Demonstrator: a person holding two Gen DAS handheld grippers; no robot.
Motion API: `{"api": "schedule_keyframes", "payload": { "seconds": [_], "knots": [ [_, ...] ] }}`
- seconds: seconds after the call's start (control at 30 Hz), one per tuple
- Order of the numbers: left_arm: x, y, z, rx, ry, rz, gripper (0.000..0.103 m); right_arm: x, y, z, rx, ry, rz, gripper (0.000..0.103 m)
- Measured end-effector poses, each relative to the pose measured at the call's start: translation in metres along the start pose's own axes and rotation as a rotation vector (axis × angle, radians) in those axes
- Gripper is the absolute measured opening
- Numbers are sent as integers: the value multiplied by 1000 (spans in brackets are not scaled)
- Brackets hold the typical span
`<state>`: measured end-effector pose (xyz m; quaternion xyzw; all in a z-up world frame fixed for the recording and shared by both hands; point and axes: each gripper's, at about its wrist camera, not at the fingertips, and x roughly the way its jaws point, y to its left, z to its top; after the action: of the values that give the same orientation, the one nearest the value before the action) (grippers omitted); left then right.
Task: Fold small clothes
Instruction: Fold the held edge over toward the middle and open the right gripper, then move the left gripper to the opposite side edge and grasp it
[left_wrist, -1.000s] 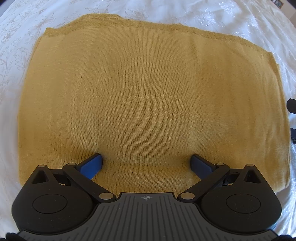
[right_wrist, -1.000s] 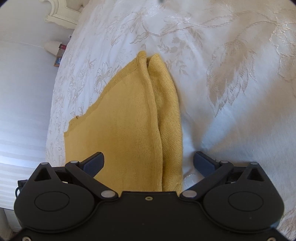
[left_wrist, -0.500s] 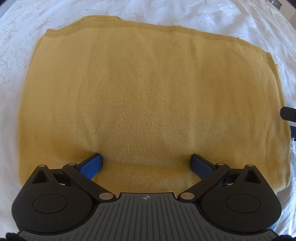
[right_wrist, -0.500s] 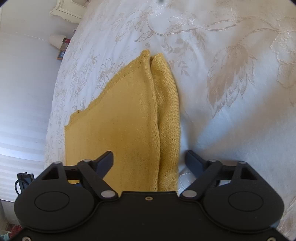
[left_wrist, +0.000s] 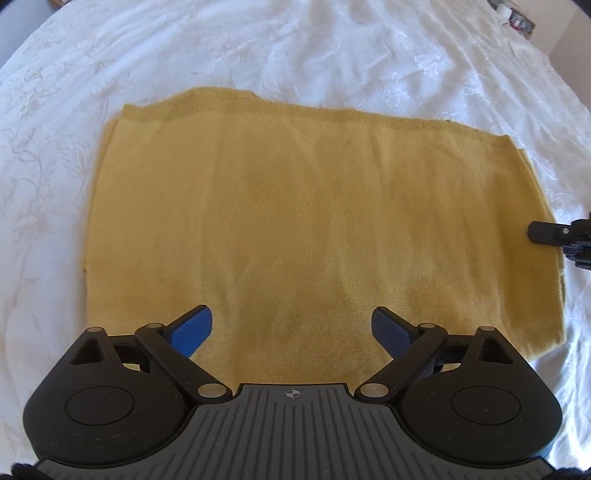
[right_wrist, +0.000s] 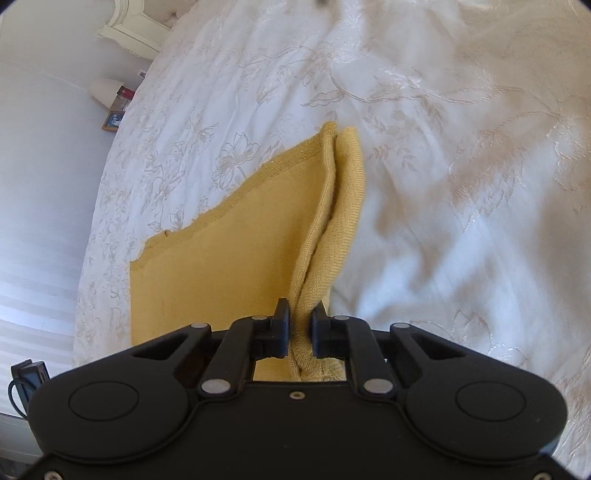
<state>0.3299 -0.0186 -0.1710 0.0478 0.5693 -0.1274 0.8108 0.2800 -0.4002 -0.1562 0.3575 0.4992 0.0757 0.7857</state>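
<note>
- One mustard-yellow knitted garment (left_wrist: 317, 229) is lying flat on the bed, folded into a rough rectangle; its fine knit is looking soft and matte, with a ribbed band along the far edge.
- The bed cover (left_wrist: 332, 48) is a white, slightly shiny cloth with woven flower and leaf patterns, and it is showing gentle wrinkles around the garment.
- The left tongs (left_wrist: 291, 326) are standing wide open over the near edge of the garment, holding nothing; the two blue fingertips (left_wrist: 192, 328) are pointing onto the knit, one on each side.
- The right tongs (right_wrist: 297, 330) are closed on the garment's right edge, pinching the doubled layers between the two black pads and raising them into a standing ridge.
- In the right wrist view the garment (right_wrist: 229, 251) is showing two folded edges side by side, running away from the tongs to a rounded far corner.
- In the left wrist view, the right tongs (left_wrist: 546, 232) are appearing as a small black part touching the right border of the garment.
- Beyond the bed, at the left of the right wrist view, some small items (right_wrist: 114, 99) are standing on the floor; they are perhaps a cup and boxes, but the view is too small to be sure.
</note>
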Motion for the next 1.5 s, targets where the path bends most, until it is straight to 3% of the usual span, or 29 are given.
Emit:
{"api": "schedule_keyframes", "payload": {
  "seconds": [0.2, 0.43, 0.7, 0.93, 1.07, 1.2, 1.33, 1.43, 1.5],
  "knots": [
    [-33, 45, 4, 4, -60, -26, 94, 6, 46, -8, -21, -21, -35, 19],
    [-48, 104, 4, -51, -81, -31, 94, 28, 111, -20, 5, -53, 84, 18],
    [-47, 159, -2, -84, -64, -31, 94, 98, 187, -42, 28, 12, 211, 18],
    [-46, 194, -12, -142, -53, -22, 94, 164, 227, -63, -27, 126, 160, 18],
    [-42, 206, -14, -159, -41, -28, 94, 187, 238, -66, -76, 179, 104, 25],
    [-43, 210, -9, -172, -50, -55, 94, 175, 254, -73, -159, 170, 159, 25],
    [-44, 210, 5, -182, -73, -91, 94, 151, 256, -80, -262, 131, 88, 27],
    [-39, 207, 21, -189, -86, -116, 94, 141, 256, -93, -344, 131, 13, 49],
    [-36, 204, 30, -190, -92, -126, 94, 140, 258, -104, -392, 138, -10, 52]
  ]
}}
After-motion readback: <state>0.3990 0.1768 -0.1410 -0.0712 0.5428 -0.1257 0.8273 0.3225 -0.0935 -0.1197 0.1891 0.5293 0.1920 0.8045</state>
